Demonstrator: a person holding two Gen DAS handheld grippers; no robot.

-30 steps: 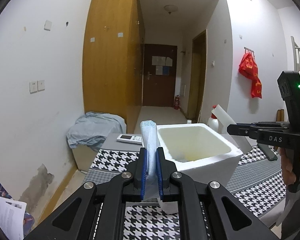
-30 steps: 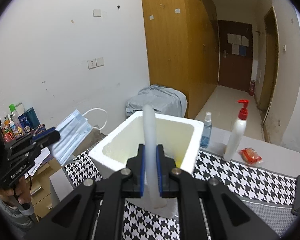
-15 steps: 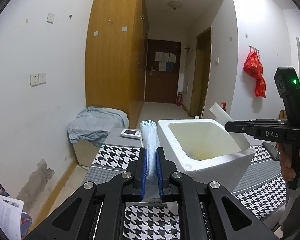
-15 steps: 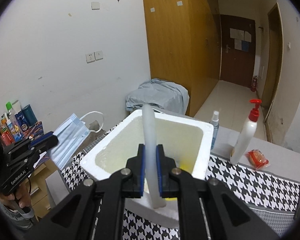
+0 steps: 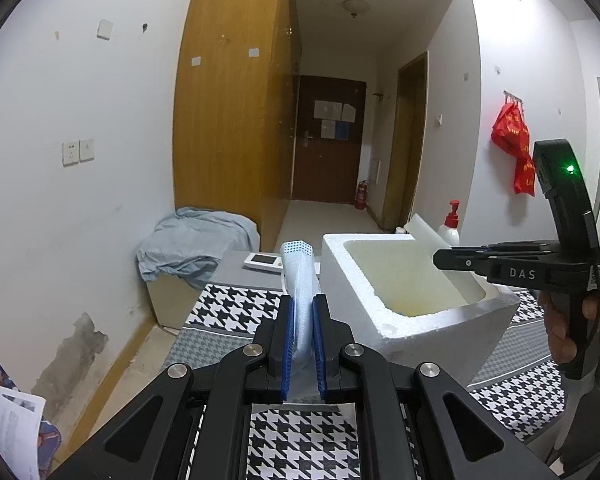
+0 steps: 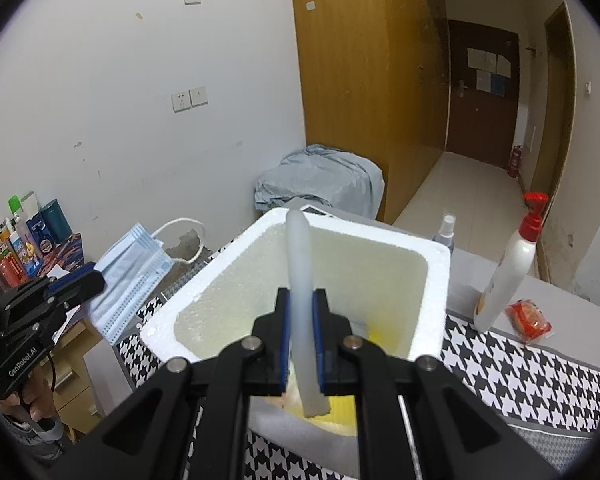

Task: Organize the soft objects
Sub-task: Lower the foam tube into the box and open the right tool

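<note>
My left gripper (image 5: 302, 304) is shut on a stack of pale blue face masks (image 5: 299, 276), held upright to the left of the white foam box (image 5: 384, 316). From the right wrist view the same masks (image 6: 134, 268) hang from the left gripper (image 6: 86, 282), left of the box. My right gripper (image 6: 301, 296) is shut on a white foam sheet (image 6: 300, 264), seen edge-on above the open box (image 6: 256, 240). From the left wrist view the right gripper (image 5: 440, 259) reaches in over the box's right rim, and the sheet (image 5: 422, 227) sticks up beyond it.
The box stands on a black-and-white houndstooth cloth (image 6: 512, 364). A white pump bottle (image 6: 508, 276), a small spray bottle (image 6: 446, 232) and a red packet (image 6: 528, 318) stand right of the box. A white remote (image 5: 264, 261) and a grey-blue cloth heap (image 6: 320, 180) lie behind.
My right gripper has moved with the foam sheet closer over the box's opening, so the box looks larger and lower. The left gripper has hardly moved.
</note>
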